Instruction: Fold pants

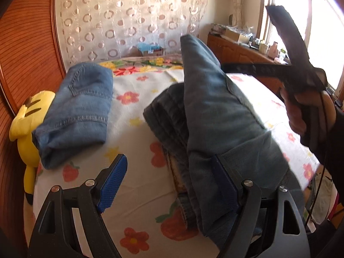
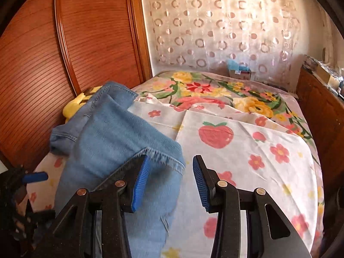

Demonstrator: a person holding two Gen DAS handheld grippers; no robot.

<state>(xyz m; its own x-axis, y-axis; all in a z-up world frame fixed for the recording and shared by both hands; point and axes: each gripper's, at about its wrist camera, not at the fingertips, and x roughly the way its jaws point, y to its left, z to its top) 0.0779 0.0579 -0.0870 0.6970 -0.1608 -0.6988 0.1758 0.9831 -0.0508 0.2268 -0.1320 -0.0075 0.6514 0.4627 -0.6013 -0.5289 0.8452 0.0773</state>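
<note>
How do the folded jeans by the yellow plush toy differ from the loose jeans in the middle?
The folded jeans lie flat in a compact bundle; the loose jeans are heaped, rising to a peak. The folded jeans look brighter blue, the loose jeans greyer. Both are denim on the flowered sheet.

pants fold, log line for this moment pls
pants: half-folded on bed | left gripper: open | right gripper: open, empty

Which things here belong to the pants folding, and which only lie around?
Belongs to the job:
- jeans
- left gripper
- right gripper

Only lying around:
- folded jeans
- yellow plush toy
- cardboard box
- flowered bedsheet
</note>
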